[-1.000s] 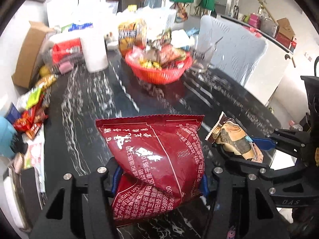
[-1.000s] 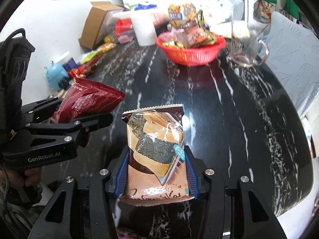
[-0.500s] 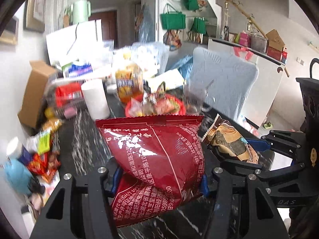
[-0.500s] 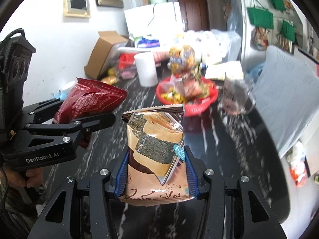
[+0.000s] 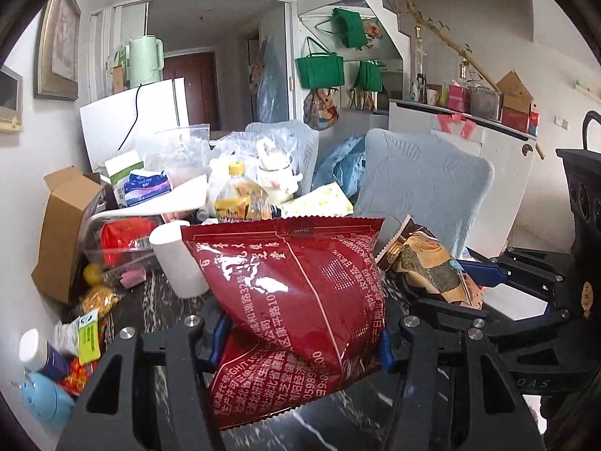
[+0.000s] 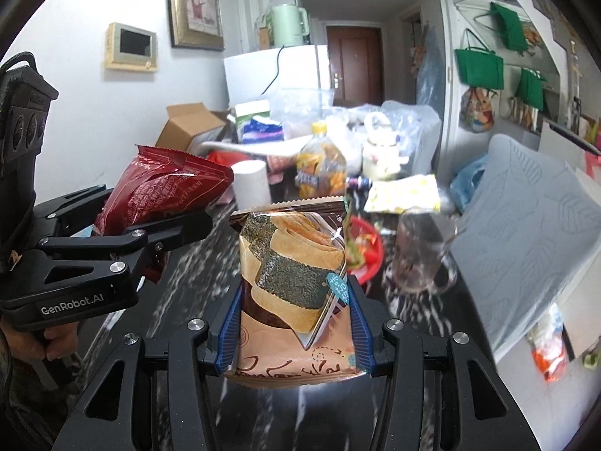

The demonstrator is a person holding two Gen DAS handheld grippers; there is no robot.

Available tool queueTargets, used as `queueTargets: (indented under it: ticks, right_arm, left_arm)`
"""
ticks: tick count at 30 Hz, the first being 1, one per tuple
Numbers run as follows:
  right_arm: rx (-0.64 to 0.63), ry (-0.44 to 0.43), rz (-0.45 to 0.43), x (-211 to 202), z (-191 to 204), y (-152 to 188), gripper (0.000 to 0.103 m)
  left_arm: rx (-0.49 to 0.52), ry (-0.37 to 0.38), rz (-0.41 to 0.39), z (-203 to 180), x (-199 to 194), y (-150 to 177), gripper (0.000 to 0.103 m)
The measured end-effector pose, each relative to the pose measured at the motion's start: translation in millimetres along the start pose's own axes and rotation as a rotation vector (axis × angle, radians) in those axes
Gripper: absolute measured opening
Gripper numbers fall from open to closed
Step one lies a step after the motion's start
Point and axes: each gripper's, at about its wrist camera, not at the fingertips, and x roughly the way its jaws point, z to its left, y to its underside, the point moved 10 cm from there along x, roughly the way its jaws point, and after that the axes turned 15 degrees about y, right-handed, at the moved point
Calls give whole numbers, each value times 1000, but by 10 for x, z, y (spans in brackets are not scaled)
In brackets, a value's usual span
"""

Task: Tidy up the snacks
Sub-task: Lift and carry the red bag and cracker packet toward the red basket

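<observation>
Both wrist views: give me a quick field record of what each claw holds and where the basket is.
left claw: shut on red snack bag, held off the table
right claw: shut on seaweed roll packet, upright
red basket: on black marble table, ahead of right claw, partly hidden by the packet
glass mug: right of basket
paper roll: left of basket, farther back

Black marbled table (image 6: 180,300), red basket (image 6: 370,251), glass mug (image 6: 420,259), white roll (image 5: 176,259), cardboard box (image 5: 62,233)
</observation>
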Motion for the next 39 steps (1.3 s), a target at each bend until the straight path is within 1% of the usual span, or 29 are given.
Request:
queueTargets:
  ticks: [7,9,13,16,19,21,24,29,33,39]
  right_arm:
    - [4,13,-34,250,-54,-280,50]
    - [16,8,-47,341,-66,-346,50]
    - [32,14,-43,556,-74,-392,50]
    - [34,22,-20,766,-60,-357,50]
    - [45,-11,11,951,-13,-292,50]
    - [47,-16,25,1079,-4,-261,50]
    - [47,-20,35,1240,33,-219,50]
    - [52,-59,55,1511,102,-144,51]
    - [55,-77,63,1626,135,-100,51]
    - [-2,-81,36,1705,237,-13,52]
  left_arm:
    - [5,-39,-14,236,251,-198,57]
    - [-4,-46,-11,301,321,-207,57]
    - [-16,-68,11,458,488,-165,57]
    - [-35,-71,34,555,602,-82,57]
    - [-57,-62,54,633,711,-15,57]
    - [-72,-57,70,698,805,47,57]
    - [-85,-58,90,779,913,124,57]
    - [-126,-57,123,936,1085,253,57]
    - [-146,-57,138,1008,1156,324,57]
    - [-154,-61,162,1041,1238,400,57]
